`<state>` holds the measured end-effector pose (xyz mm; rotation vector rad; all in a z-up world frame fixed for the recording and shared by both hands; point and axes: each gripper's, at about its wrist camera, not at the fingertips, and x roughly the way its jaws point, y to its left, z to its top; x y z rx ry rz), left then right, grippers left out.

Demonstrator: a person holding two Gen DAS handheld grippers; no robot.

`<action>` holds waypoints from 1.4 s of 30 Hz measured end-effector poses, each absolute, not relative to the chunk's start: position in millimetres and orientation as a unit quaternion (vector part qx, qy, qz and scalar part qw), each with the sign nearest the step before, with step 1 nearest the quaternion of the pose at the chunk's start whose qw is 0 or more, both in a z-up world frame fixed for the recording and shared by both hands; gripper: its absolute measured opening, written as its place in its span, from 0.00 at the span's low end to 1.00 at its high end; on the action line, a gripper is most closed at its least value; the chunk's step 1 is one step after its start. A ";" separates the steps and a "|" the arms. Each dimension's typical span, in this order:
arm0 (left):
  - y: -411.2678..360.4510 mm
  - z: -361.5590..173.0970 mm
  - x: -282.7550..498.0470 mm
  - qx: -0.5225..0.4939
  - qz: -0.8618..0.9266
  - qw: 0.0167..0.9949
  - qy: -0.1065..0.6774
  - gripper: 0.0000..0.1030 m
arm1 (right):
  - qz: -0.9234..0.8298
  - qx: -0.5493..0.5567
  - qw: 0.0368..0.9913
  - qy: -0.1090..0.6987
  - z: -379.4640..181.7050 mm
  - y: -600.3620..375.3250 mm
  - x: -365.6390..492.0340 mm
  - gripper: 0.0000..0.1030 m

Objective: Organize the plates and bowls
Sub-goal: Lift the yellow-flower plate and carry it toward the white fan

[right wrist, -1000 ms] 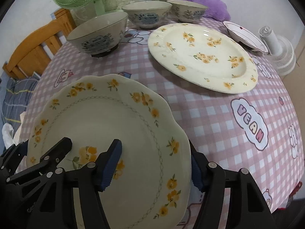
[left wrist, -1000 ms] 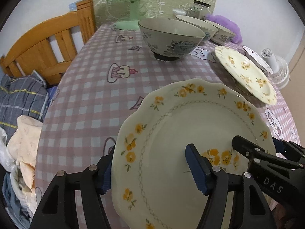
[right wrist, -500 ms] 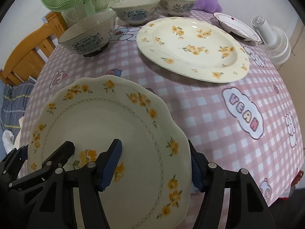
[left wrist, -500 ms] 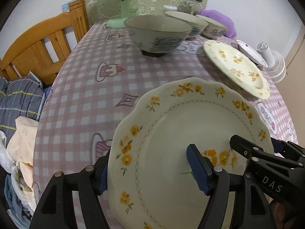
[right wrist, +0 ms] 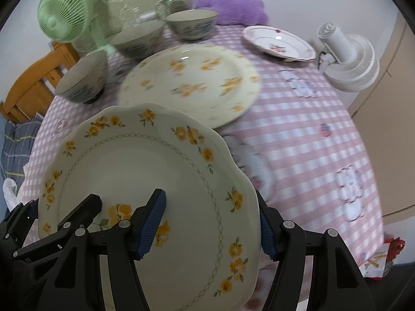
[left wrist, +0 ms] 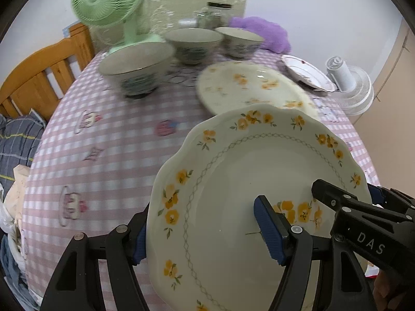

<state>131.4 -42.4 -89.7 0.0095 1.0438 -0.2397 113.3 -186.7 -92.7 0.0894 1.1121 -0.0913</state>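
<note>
While carried above the table | scalloped floral plate [left wrist: 249,181] clamped at opposite rims by left gripper [left wrist: 207,233] and right gripper [right wrist: 210,225] | next, probably: lower centred onto large floral plate [right wrist: 192,83].

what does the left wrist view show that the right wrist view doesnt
Only the left wrist view shows the wide stretch of pink checked tablecloth left of the held plate, with its cupcake prints.

Only the right wrist view shows the table's right side and the red item past its edge.

Both show the scalloped cream plate with yellow flowers clamped by both tongs, left and right, plus the large round floral plate, three patterned bowls, the green fan and the white fan.
</note>
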 end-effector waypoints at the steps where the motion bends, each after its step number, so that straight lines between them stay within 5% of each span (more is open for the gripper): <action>1: -50.3 -89.3 131.7 0.004 -0.114 0.860 0.497 0.69 | -0.044 0.042 0.848 0.527 -91.8 -193.9 113.0 0.66; 21: -176.5 -109.9 140.8 -0.010 -0.117 0.855 0.506 0.69 | -0.055 0.023 0.840 0.540 -98.8 -325.7 122.8 0.66; 42: -211.1 -128.0 152.8 -0.001 -0.110 0.840 0.531 0.71 | -0.049 0.047 0.819 0.570 -123.7 -371.8 140.5 0.65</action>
